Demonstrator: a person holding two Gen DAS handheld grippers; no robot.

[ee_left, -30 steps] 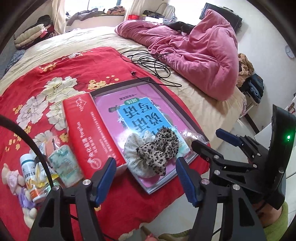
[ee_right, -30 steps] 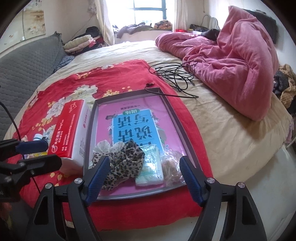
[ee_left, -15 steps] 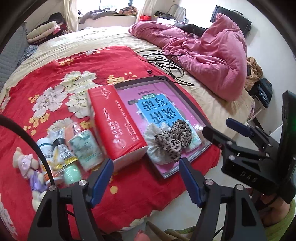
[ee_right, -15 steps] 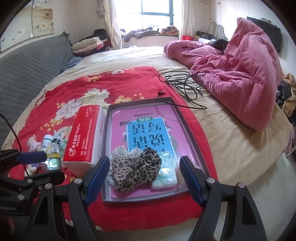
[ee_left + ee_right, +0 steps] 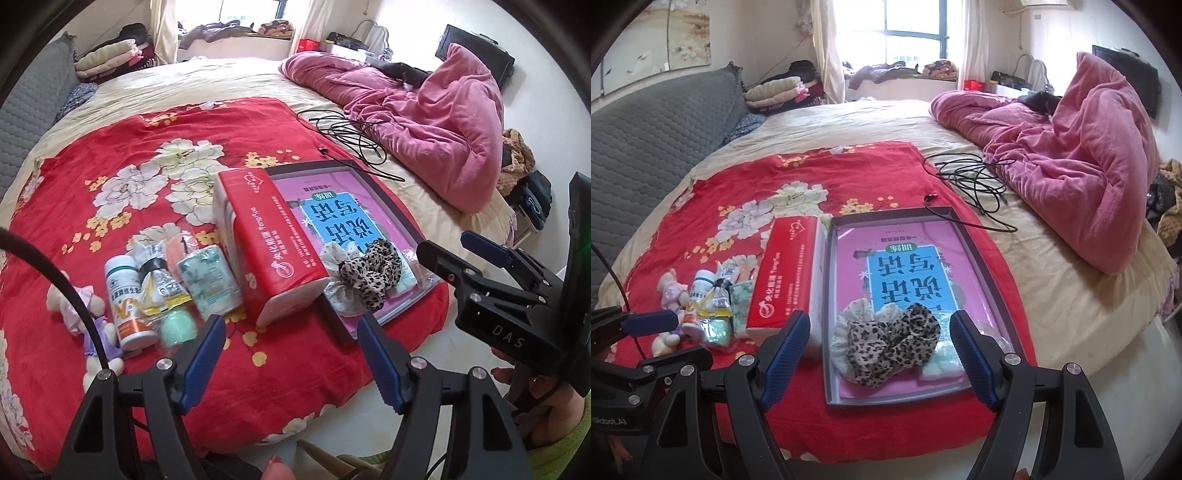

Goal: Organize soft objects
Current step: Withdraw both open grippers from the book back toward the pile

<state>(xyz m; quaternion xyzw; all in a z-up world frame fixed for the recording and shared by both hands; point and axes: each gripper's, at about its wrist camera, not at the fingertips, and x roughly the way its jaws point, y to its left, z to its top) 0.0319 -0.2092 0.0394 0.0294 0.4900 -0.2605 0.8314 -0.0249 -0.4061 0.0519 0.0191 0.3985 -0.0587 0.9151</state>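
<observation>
Leopard scrunchie in tray, beyond empty right jaws.

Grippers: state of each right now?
Left gripper: open, fingers apart, holding nothing.
Right gripper: open, fingers apart, holding nothing.

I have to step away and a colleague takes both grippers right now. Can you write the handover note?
Left gripper: open, empty, hovering near the bed's edge.
Right gripper: open, empty, hovering at the near end of the tray.
In the tray: leopard scrunchie, pale scrunchie, a small tissue pack.
Left of the tray, on the red blanket: big red tissue pack, another small tissue pack, plush toy, a bottle and sachets.
Left: likely the plush toy and second small tissue pack.
</observation>
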